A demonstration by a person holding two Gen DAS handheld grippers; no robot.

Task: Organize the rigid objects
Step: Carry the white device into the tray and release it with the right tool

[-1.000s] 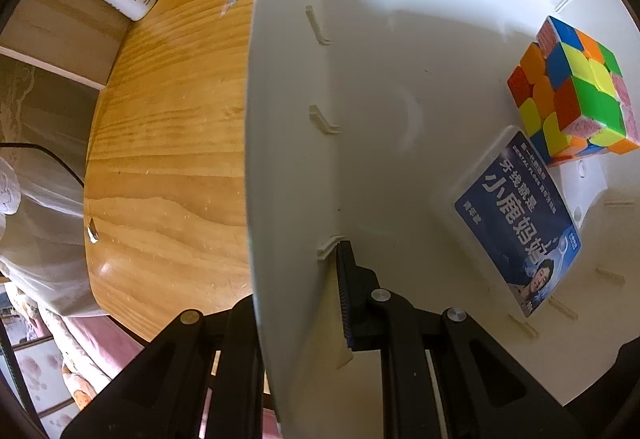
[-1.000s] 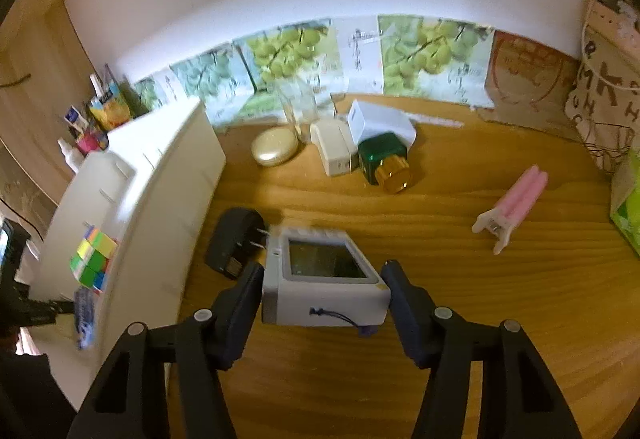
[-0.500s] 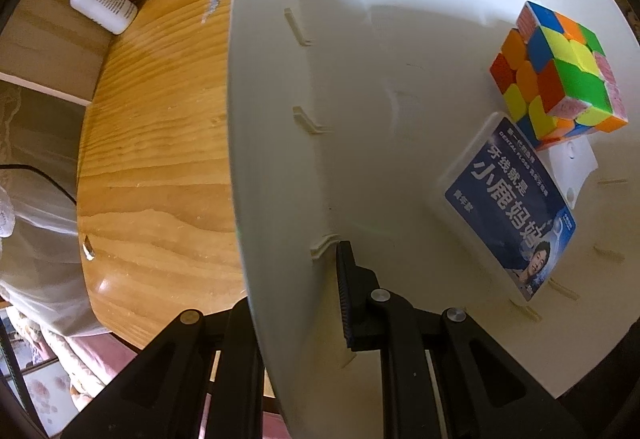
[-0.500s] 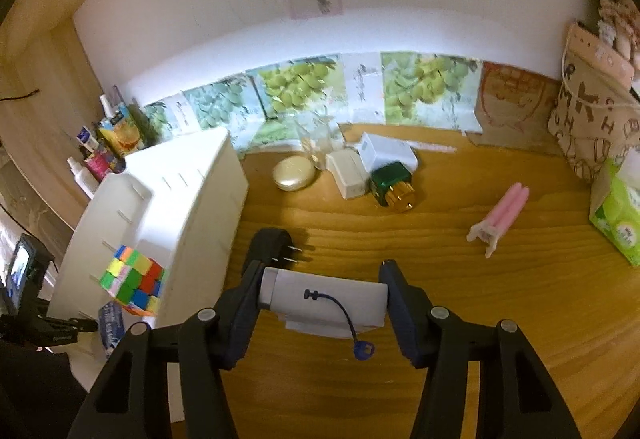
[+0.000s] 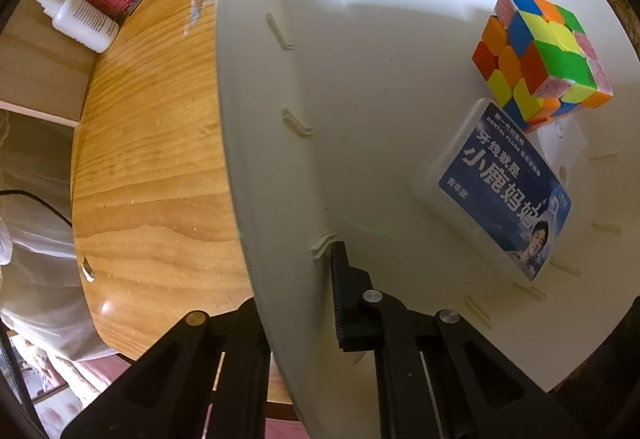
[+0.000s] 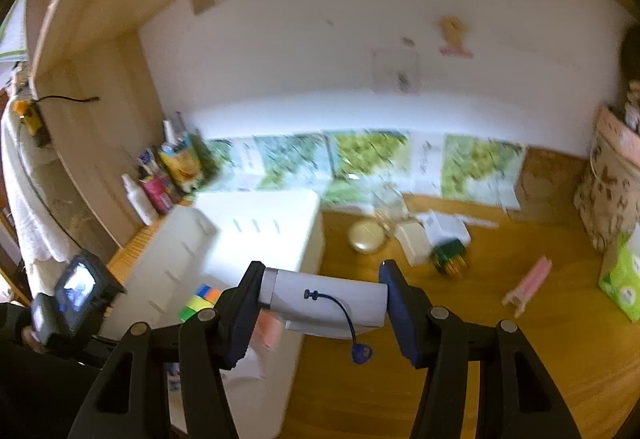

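Above the near end of the white bin (image 6: 256, 239), your right gripper (image 6: 322, 299) is clamped on a white device (image 6: 324, 299), while your left gripper (image 5: 298, 279) is closed on the bin's wall.

In your right gripper the device sits crosswise between both fingers, held clear of the wooden table (image 6: 480, 359), with a thin blue cord (image 6: 348, 315) looping down from its face to a small blue tab. Your left gripper has one finger inside the bin and one outside, pinching the wall beside a slot rib. Inside the bin, a multicoloured puzzle cube (image 5: 540, 55) lies touching a blue-labelled floss box (image 5: 504, 187). Farther out on the table stand a white bottle (image 5: 80, 21), a green jar (image 6: 450, 257) and a pink clip (image 6: 528, 287), well apart from the bin.
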